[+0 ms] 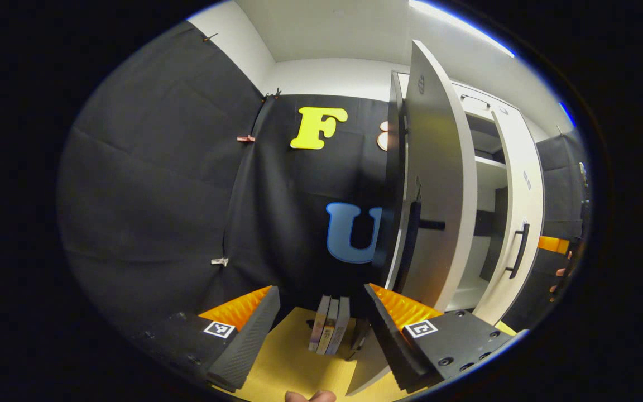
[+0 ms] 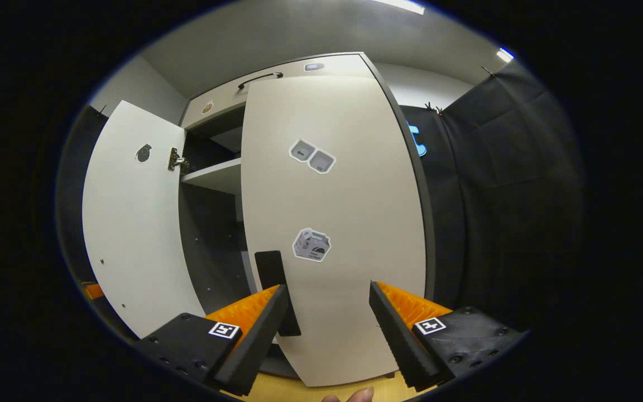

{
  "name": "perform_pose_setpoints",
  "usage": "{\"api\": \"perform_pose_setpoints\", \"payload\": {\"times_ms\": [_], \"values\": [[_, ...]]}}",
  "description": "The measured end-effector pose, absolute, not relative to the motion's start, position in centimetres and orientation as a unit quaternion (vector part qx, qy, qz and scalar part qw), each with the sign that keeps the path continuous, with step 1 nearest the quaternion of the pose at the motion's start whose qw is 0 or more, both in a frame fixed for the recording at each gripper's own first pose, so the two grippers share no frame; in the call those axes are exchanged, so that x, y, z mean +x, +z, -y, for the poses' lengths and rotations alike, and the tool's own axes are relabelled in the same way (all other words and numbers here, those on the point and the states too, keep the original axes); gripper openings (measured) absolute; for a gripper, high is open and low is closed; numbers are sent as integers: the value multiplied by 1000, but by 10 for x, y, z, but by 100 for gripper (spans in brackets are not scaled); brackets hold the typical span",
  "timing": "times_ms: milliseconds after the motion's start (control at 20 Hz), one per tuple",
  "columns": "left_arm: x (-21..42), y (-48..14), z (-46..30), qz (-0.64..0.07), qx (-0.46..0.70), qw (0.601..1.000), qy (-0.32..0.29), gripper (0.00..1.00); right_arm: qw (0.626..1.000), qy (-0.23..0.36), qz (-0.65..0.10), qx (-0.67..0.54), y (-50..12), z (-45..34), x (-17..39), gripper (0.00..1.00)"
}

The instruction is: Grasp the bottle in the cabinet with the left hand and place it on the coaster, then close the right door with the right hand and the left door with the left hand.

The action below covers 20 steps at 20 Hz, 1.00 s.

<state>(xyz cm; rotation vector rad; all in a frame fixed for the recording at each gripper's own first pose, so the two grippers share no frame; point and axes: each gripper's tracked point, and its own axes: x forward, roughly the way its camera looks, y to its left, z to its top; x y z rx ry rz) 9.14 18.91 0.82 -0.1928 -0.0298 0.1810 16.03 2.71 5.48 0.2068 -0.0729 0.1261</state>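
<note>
In the left gripper view my left gripper (image 1: 321, 291) is open with nothing between its fingers. It sits just left of the cabinet's left door (image 1: 438, 195), which stands open and edge-on, its black handle (image 1: 411, 240) close to my right finger. The right door (image 1: 514, 212) lies beyond it, partly swung in. In the right gripper view my right gripper (image 2: 328, 289) is open and faces the outer face of the right door (image 2: 332, 223) at close range. That door's black handle (image 2: 274, 279) is by my left finger. The left door (image 2: 132, 223) stands wide open.
Several books (image 1: 330, 324) stand upright on the yellow tabletop (image 1: 288, 363) ahead of the left gripper. A white shelf (image 2: 215, 176) crosses the dark cabinet interior. The other gripper's orange part (image 1: 553, 244) and a hand (image 1: 560, 273) show past the right door.
</note>
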Motion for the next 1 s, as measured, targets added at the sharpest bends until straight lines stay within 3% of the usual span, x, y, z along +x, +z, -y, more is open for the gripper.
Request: {"api": "perform_pose_setpoints", "payload": {"times_ms": [400, 600, 850, 1000], "values": [[113, 29, -181, 13, -100, 992, 71, 95, 999, 42, 15, 7, 51, 16, 105, 98], [111, 33, -152, 6, -92, 994, 53, 95, 998, 46, -17, 34, 42, 25, 85, 98], [110, 41, -101, 7, -63, 998, 27, 97, 999, 32, 2, 28, 42, 53, 67, 98], [116, 42, -73, 7, -66, 998, 13, 92, 999, 33, -4, 43, 39, 63, 64, 97]]}}
